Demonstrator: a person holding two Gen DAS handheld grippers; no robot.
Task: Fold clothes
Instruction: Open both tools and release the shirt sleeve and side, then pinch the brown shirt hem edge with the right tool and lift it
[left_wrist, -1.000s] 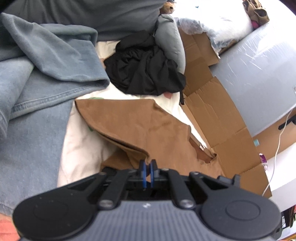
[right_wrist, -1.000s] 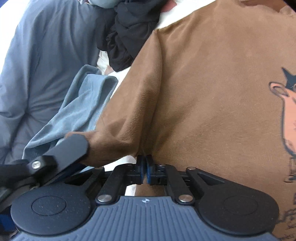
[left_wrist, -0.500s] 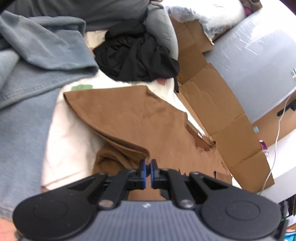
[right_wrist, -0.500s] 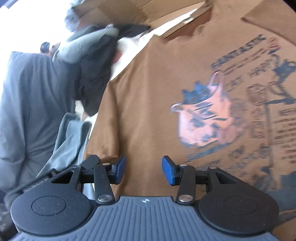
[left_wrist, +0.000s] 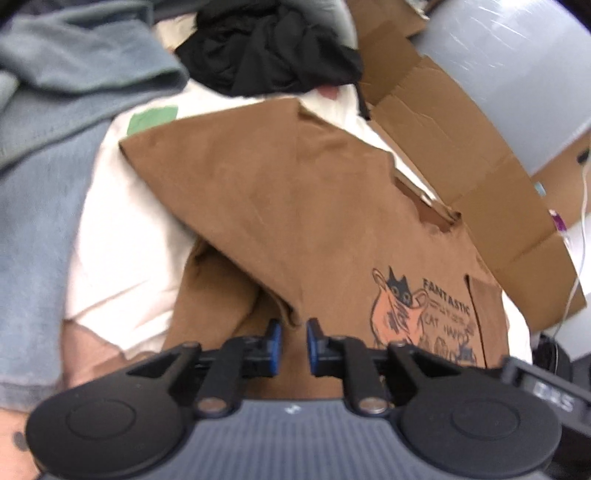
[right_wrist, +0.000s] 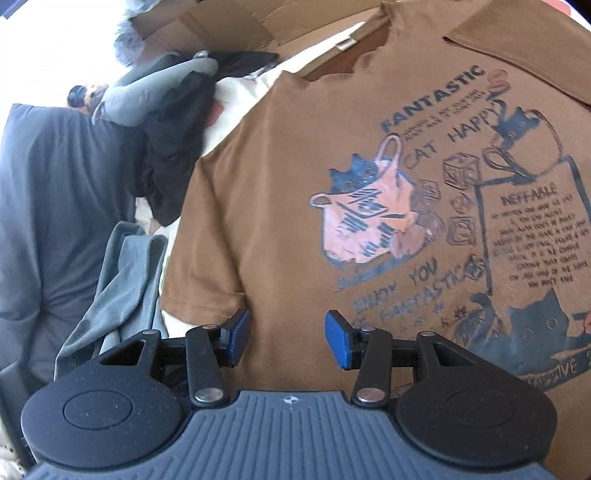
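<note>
A brown T-shirt (left_wrist: 295, 192) with a cat print (left_wrist: 399, 310) lies flat on a white sheet (left_wrist: 125, 240), one side folded in over the body. My left gripper (left_wrist: 293, 341) hovers low at that folded edge. Its jaws are opening, and the fold's tip sits just ahead of the gap without the pads pressing it. In the right wrist view the T-shirt (right_wrist: 280, 184) fills the frame, print (right_wrist: 369, 221) facing up. My right gripper (right_wrist: 286, 338) stands open above the cloth beside the short sleeve (right_wrist: 207, 288), holding nothing.
A crumpled black garment (left_wrist: 266, 48) lies beyond the shirt. Blue-grey clothes (left_wrist: 55, 92) are heaped at the left. Flattened cardboard (left_wrist: 461, 147) runs along the right, with a grey plastic-covered surface (left_wrist: 517, 74) behind it. Grey garments (right_wrist: 55, 203) border the sleeve side.
Both grippers were shut on brown cloth and have let go. The left moved forward and lower as it parted its jaws. The right swung from the sleeve to above the printed chest.
</note>
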